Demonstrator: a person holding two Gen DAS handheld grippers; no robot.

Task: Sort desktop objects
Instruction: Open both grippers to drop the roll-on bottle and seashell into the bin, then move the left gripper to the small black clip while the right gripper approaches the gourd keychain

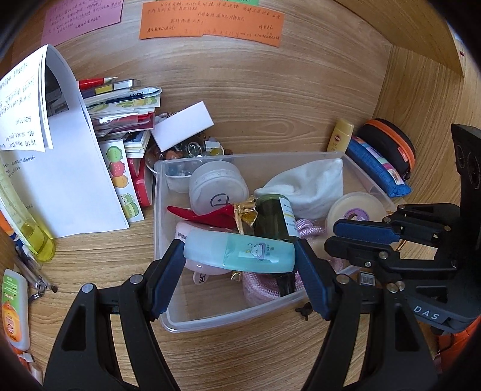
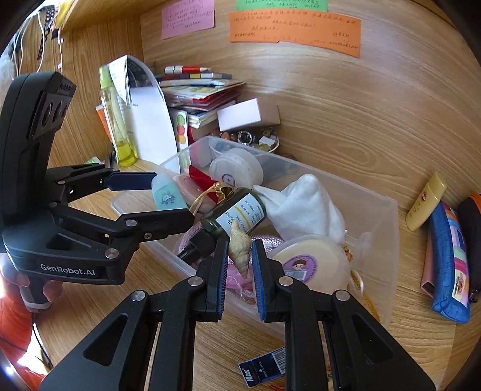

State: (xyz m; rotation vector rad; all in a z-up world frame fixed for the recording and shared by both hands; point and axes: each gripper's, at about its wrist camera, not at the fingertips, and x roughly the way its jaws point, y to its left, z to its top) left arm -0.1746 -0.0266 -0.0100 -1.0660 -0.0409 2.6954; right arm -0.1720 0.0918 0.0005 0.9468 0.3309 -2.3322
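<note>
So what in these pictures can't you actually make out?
- Orange note, both views: handwriting too small to read.
- Green bottle, left view: label curves away; lower end hidden behind the teal tube.
- Green note, right view: cut off by the top edge.

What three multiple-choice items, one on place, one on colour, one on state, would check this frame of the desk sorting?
1. Where does the white cloth lie?
A. In the clear bin
B. On the book stack
C. Under the orange note

2. What colour is the tube that the left tool holds?
A. Red
B. Pale teal
C. Black

3. What is the state of the right tool?
A. Wide open, empty
B. Out of view
C. Closed on a seashell

Answers: 1 A, the cloth sits inside the bin walls; 2 B, the tube between the fingers is teal; 3 C, the shell sits between both pads.
</note>
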